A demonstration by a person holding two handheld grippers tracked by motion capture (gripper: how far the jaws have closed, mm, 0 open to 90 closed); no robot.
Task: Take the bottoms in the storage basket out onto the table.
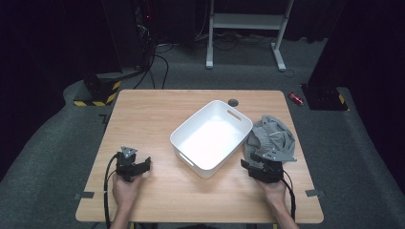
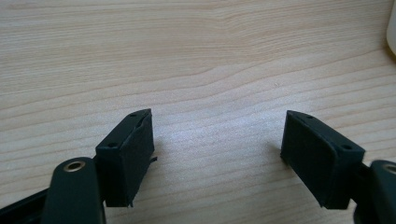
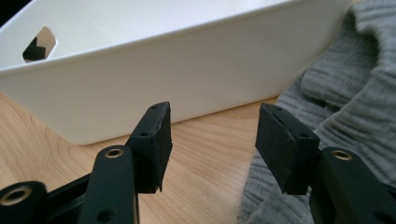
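A white plastic bin (image 1: 210, 137) sits empty at the middle of the wooden table (image 1: 143, 114), turned at an angle. A crumpled grey cloth (image 1: 272, 136) lies just right of it. My right gripper (image 1: 260, 164) rests at the cloth's near edge, open, with the bin's wall (image 3: 187, 79) ahead and the grey cloth (image 3: 345, 93) beside its right jaw; nothing is between the jaws. My left gripper (image 1: 136, 164) rests on bare wood at the table's near left, open and empty (image 2: 217, 144), with the bin's corner (image 2: 391, 28) at the far right.
A round cable hole (image 1: 233, 102) sits at the table's back edge behind the bin. Beyond the table are a white desk frame (image 1: 246, 28), cables on the floor and a small red object (image 1: 296, 98). Grey tape marks (image 1: 84, 195) sit near the front corners.
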